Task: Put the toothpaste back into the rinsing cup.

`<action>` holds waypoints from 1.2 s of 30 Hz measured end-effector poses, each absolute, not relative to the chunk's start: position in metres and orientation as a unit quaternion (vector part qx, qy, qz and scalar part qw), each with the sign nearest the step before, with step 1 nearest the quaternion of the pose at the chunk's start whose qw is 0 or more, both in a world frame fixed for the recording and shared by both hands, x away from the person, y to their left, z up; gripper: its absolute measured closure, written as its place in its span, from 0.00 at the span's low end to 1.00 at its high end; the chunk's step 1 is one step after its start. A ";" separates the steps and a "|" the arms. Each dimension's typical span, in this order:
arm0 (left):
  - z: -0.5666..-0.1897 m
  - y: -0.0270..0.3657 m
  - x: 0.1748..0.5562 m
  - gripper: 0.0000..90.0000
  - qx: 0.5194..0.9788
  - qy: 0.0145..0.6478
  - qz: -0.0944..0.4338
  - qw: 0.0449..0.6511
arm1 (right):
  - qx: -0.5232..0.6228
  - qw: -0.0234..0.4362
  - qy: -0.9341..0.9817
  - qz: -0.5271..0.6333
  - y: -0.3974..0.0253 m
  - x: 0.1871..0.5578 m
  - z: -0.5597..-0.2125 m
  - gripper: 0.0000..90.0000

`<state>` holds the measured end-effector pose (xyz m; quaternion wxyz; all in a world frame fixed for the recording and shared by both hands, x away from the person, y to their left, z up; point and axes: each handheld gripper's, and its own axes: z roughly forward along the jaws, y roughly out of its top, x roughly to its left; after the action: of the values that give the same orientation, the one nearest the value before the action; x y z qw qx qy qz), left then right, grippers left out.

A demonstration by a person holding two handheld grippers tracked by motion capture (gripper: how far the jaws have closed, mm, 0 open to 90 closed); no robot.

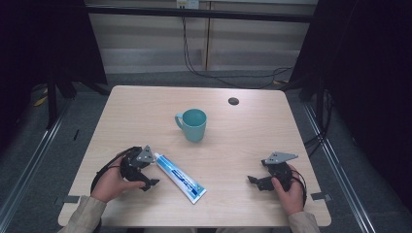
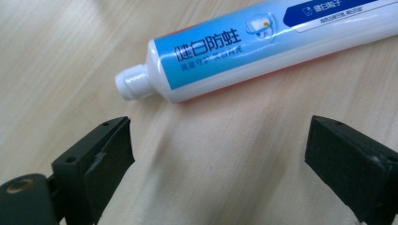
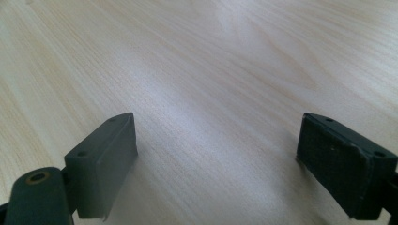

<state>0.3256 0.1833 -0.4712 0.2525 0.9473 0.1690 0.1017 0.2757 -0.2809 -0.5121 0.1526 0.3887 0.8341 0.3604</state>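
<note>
A blue and white toothpaste tube [image 1: 180,177] lies flat on the wooden table [image 1: 243,145], running diagonally with its white cap toward my left gripper [image 1: 152,171]. That gripper, held in the person's left hand, sits just left of the cap end. In the left gripper view the tube [image 2: 263,40] lies just beyond the left gripper [image 2: 218,159], whose jaws are spread wide, nothing between them. My right gripper [image 1: 257,171] rests near the table's front right, open over bare wood [image 3: 216,159]. A teal mug [image 1: 193,124] stands upright at mid-table, handle to the left.
A small black round disc [image 1: 233,101] sits in the tabletop at the back right. Cables [image 1: 228,77] trail across the floor behind the table. Dark curtains hang at both sides.
</note>
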 end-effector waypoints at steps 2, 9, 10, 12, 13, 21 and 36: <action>-0.469 0.182 0.326 0.08 0.949 0.162 0.105 0.249 | 0.389 0.153 0.834 0.360 -0.281 0.276 -0.512 0.13; -0.452 0.165 0.334 0.11 0.964 0.111 0.118 0.213 | 0.388 0.152 0.834 0.360 -0.281 0.276 -0.512 0.13; -0.451 0.162 0.335 0.12 0.965 0.107 0.118 0.210 | 0.389 0.152 0.834 0.360 -0.281 0.276 -0.512 0.13; -0.450 0.160 0.336 0.15 0.966 0.100 0.119 0.206 | 0.388 0.152 0.834 0.360 -0.281 0.276 -0.512 0.13; -0.449 0.155 0.337 0.15 0.968 0.089 0.125 0.197 | 0.389 0.152 0.834 0.361 -0.281 0.276 -0.512 0.13; -0.447 0.141 0.340 0.17 0.974 0.067 0.116 0.182 | 0.388 0.152 0.834 0.360 -0.281 0.276 -0.512 0.13; -0.445 0.110 0.343 0.17 0.983 0.020 0.091 0.155 | 0.388 0.152 0.834 0.361 -0.281 0.276 -0.512 0.13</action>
<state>0.3430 0.1105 -0.4455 0.1553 0.9834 0.0201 0.0914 0.2759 -0.2810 -0.5122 0.1523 0.3883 0.8341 0.3609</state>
